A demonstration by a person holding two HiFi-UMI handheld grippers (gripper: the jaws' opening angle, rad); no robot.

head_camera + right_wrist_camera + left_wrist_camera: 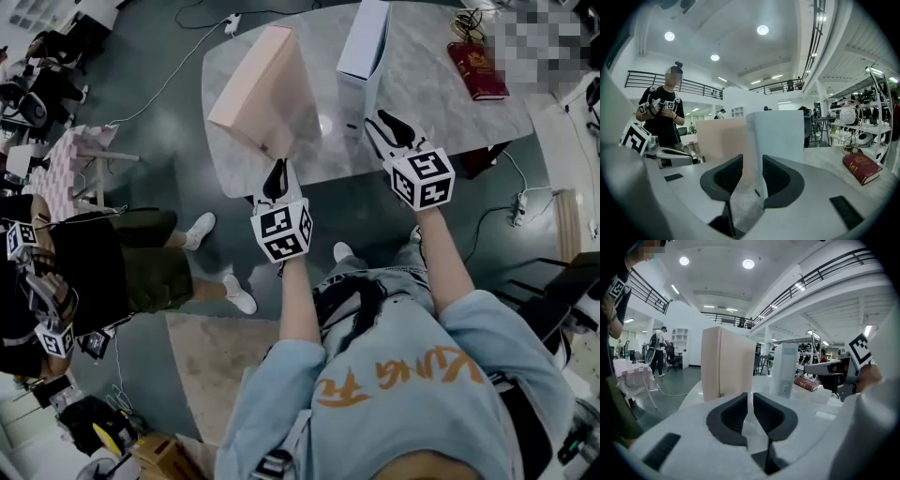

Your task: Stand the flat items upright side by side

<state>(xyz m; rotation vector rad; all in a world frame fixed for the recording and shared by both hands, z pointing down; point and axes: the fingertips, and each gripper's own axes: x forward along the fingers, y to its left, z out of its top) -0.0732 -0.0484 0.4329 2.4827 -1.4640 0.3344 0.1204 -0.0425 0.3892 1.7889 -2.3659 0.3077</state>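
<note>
The white box [364,47] stands upright on the marble table [431,108], and everything else is placed from it. Left of the white box, near it but apart, the pink box [258,89] also stands on edge, so two items look already raised. To the right of the white box, well apart and further from the person, the red book [478,70] lies flat on its cover. Judged from the task, it is the one not yet stood up. Its long axis runs away from the person, roughly in line with the white box's broad face.

The right gripper [392,129] hovers just before the near end of the white box. Its jaws are parted with a clear gap and grip nothing; the box's edge shows beyond the gap, not in it. The left gripper [276,178] hangs left of the white box and nearer the person, in front of the pink box, its jaws apart by only a narrow slit and likewise empty.

The book lies to the right of both grippers and beyond them, with the right gripper plainly the nearer. Reaching it probably means swinging right, past the white box.
</note>
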